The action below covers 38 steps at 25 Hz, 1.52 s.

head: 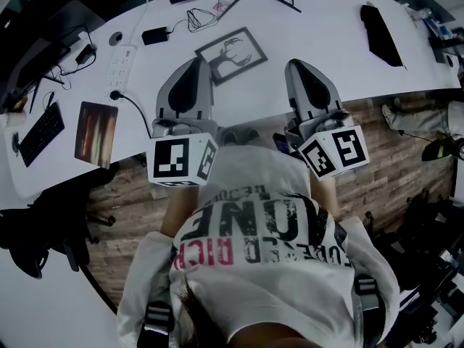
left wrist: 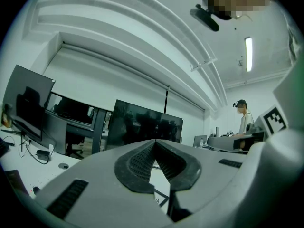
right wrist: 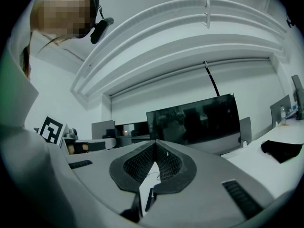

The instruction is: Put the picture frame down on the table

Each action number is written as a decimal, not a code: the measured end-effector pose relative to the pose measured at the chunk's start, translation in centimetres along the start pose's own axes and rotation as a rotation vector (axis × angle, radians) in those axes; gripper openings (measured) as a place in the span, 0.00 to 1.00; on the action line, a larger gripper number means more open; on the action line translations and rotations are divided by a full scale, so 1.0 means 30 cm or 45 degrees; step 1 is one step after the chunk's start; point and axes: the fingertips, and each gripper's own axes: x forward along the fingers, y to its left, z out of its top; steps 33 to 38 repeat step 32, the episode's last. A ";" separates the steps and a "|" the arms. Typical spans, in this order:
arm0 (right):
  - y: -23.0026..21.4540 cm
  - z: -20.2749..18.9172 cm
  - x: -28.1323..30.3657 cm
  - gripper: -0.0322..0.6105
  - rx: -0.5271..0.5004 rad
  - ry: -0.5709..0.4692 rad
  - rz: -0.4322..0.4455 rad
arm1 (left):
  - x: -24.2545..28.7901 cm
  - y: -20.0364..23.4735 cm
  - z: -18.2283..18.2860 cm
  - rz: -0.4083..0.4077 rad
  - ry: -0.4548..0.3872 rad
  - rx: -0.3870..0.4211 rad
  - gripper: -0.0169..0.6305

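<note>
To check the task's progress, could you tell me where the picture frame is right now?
In the head view, the picture frame lies on the white table at centre, just beyond and between the left claw and right claw.

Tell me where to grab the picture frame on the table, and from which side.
Probably its near long border, approached from the person's side with the left gripper. The picture frame lies flat and askew on the table, so only its thin rim offers purchase; the shut jaws must open first.
</note>
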 end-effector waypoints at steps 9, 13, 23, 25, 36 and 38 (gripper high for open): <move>0.009 -0.005 0.003 0.05 0.015 -0.002 0.001 | -0.013 0.014 -0.004 0.005 0.004 0.001 0.03; 0.012 -0.008 0.004 0.05 0.001 0.002 0.006 | -0.009 0.013 -0.007 -0.003 0.001 -0.002 0.03; -0.016 -0.007 0.001 0.05 -0.007 0.009 0.000 | 0.018 -0.020 -0.008 -0.041 0.003 0.001 0.03; -0.016 -0.005 0.004 0.05 -0.009 0.011 0.002 | 0.021 -0.021 -0.004 -0.045 0.000 0.001 0.03; -0.024 -0.003 0.014 0.05 -0.015 0.009 0.005 | 0.033 -0.019 -0.002 -0.048 -0.008 -0.005 0.03; -0.024 -0.003 0.014 0.05 -0.015 0.009 0.005 | 0.033 -0.019 -0.002 -0.048 -0.008 -0.005 0.03</move>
